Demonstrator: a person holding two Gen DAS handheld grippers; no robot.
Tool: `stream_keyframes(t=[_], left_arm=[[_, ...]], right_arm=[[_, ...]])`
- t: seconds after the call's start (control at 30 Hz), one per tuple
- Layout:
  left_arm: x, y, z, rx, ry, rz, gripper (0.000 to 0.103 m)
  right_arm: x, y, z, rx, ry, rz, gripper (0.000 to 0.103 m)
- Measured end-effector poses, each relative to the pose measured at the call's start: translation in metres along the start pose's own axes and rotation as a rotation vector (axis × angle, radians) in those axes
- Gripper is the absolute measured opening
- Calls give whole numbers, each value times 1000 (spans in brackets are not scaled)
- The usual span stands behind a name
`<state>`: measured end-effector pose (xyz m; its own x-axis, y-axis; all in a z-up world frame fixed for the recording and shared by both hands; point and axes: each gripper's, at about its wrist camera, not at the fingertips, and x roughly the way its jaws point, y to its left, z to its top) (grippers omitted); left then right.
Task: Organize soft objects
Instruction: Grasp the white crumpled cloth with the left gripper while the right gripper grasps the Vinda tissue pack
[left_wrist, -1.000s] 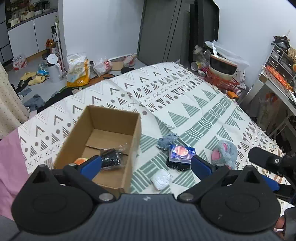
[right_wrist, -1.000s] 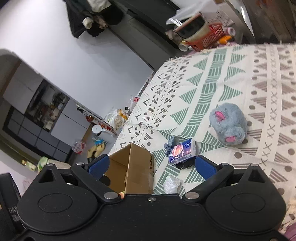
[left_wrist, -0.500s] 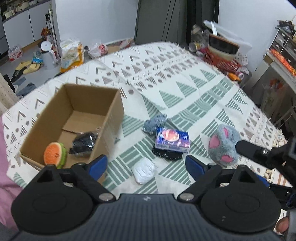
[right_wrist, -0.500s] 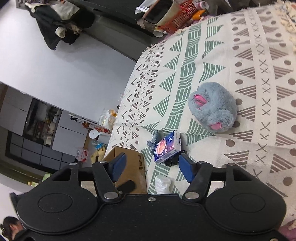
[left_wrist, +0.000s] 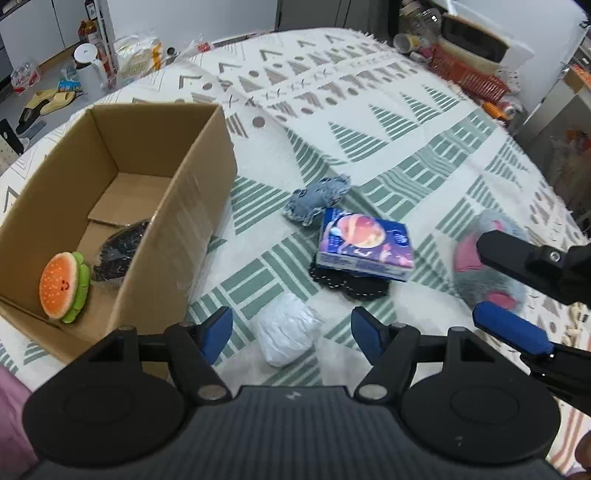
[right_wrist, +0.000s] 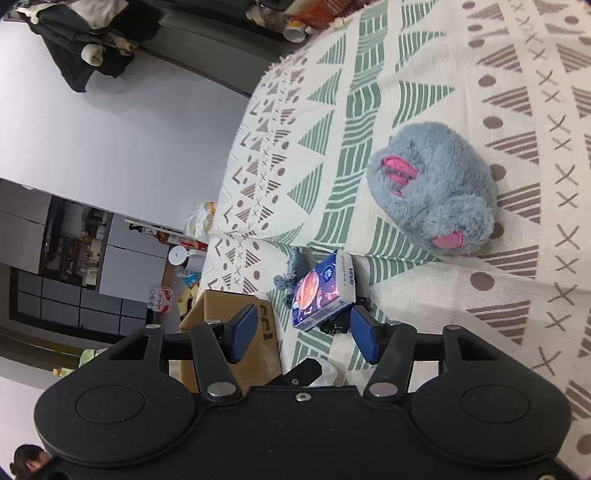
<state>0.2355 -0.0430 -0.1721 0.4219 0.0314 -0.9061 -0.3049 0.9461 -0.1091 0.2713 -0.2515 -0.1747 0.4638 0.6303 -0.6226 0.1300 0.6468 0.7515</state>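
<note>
An open cardboard box (left_wrist: 192, 206) sits on the patterned cloth at left and holds a burger plush (left_wrist: 62, 286) and a black bagged item (left_wrist: 118, 251). My left gripper (left_wrist: 291, 334) is open just above a white wrapped bundle (left_wrist: 286, 330). Beyond lie a purple tissue pack (left_wrist: 364, 249) on a black cloth (left_wrist: 351, 286), and a grey-blue knit piece (left_wrist: 317, 199). A grey plush with pink ears (right_wrist: 436, 188) lies at right. My right gripper (right_wrist: 299, 332) is open and empty, near the tissue pack (right_wrist: 321, 291).
The cloth-covered table (left_wrist: 369, 110) drops off at the far and right edges. A red basket (left_wrist: 469, 74) and clutter stand beyond the far edge. Bags, a white jug (left_wrist: 88, 70) and slippers lie on the floor at far left.
My left gripper has moved forward and down toward the white bundle, and its jaws have narrowed. My right gripper has come lower toward the tissue pack and its jaws have narrowed too.
</note>
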Motion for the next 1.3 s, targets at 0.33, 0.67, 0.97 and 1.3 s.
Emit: stream_keyframes(t=[0.33,0.67,0.97,1.3], left_arm=[[36,2,0,-4,63,5,70],[36,5,7,-36,64,-32,50],[10,10,11,-35,53,-72,50],[-41,25,18,-26,-16,-136,50]], right_arm=[[38,-9,3,26,50,-35,54],[61,-13,6,47,56,-50,22],[37,5,3,-40,-22,-51,17],[1,41,-3,-129,-112,-18,17]])
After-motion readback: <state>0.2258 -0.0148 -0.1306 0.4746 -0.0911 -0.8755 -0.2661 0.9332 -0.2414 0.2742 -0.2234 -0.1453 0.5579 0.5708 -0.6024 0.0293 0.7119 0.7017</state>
